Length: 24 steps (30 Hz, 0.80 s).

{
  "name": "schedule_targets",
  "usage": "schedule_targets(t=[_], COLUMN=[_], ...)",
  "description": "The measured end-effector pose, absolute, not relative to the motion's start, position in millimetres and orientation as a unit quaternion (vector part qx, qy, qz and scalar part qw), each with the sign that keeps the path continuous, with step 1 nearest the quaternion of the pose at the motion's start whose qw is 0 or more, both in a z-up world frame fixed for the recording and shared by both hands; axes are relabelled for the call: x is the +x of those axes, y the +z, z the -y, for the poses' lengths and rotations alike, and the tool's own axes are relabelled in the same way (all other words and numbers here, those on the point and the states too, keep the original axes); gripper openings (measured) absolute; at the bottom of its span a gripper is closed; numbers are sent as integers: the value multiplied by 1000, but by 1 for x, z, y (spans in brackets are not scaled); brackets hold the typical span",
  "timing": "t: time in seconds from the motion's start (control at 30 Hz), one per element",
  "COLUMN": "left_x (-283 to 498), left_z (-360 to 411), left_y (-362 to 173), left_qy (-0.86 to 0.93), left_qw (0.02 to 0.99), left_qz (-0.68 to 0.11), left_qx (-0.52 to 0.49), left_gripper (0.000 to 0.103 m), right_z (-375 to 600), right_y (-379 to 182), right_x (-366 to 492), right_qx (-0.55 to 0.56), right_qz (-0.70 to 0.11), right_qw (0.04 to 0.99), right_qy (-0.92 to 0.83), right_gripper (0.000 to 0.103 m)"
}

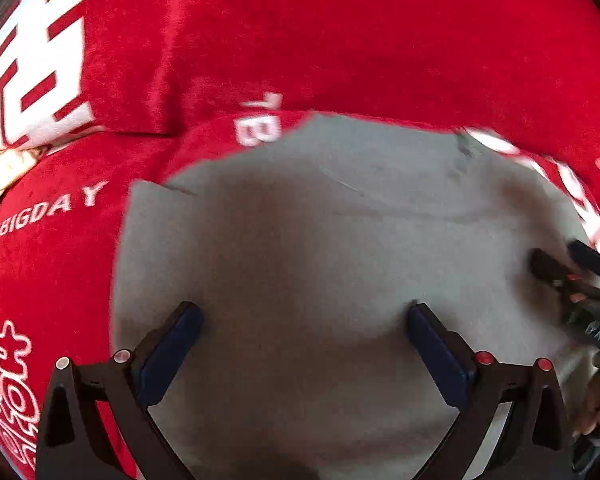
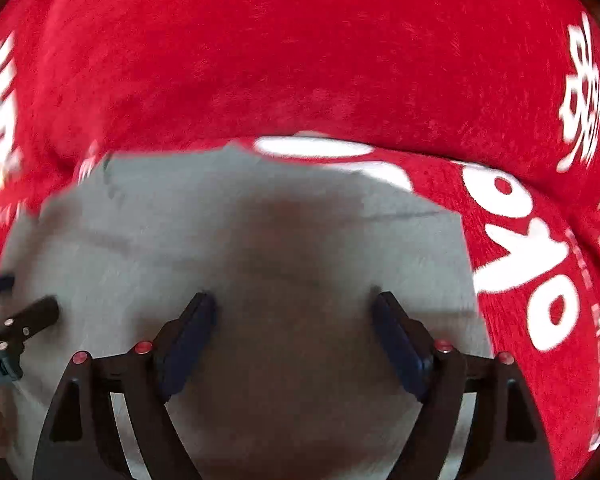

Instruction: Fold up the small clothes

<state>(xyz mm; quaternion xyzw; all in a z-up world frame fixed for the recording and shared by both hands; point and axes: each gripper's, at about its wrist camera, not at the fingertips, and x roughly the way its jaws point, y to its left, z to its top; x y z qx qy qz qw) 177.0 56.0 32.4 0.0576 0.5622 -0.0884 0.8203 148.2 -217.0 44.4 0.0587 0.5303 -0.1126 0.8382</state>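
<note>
A light grey garment (image 1: 340,220) lies spread flat on a red plush cover. In the left wrist view my left gripper (image 1: 304,312) points down over its near half, jaws wide open, with only flat cloth showing between the blue pads. My right gripper (image 1: 560,254) shows at the right edge over the same cloth. In the right wrist view the grey garment (image 2: 220,240) fills the middle, and my right gripper (image 2: 294,300) stands open above it, holding nothing. My left gripper (image 2: 24,294) shows at the left edge. Whether any fingertip touches the cloth I cannot tell.
The red cover (image 1: 340,40) with white lettering surrounds the garment on the far side and both flanks, also as the red cover (image 2: 300,60). A red cushion with white print (image 1: 32,64) lies at the far left. A hand (image 1: 596,412) holds the right gripper.
</note>
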Motion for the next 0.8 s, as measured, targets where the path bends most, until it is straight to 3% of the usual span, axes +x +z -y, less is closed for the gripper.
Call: schedule_targets(t=[0.13, 0.3, 0.5, 0.6, 0.8], left_x=[186, 123, 63, 47, -8], left_z=[-67, -79, -97, -120, -140], left_y=[45, 72, 40, 41, 43], left_qy=[-46, -93, -95, -88, -97], left_qw=[822, 848, 839, 841, 852], left_qz=[-565, -519, -531, -534, -512], left_qx=[59, 61, 68, 19, 48], left_gripper=[103, 103, 103, 103, 103], right_z=[241, 224, 198, 211, 183], right_y=[54, 88, 48, 52, 51], right_x=[152, 91, 50, 20, -51], right_qx=[85, 59, 11, 27, -4], right_qz=[-553, -513, -540, -523, -494], right_qw=[818, 854, 839, 849, 868], right_qy=[-133, -58, -64, -71, -49], right_gripper=[86, 86, 86, 87, 88])
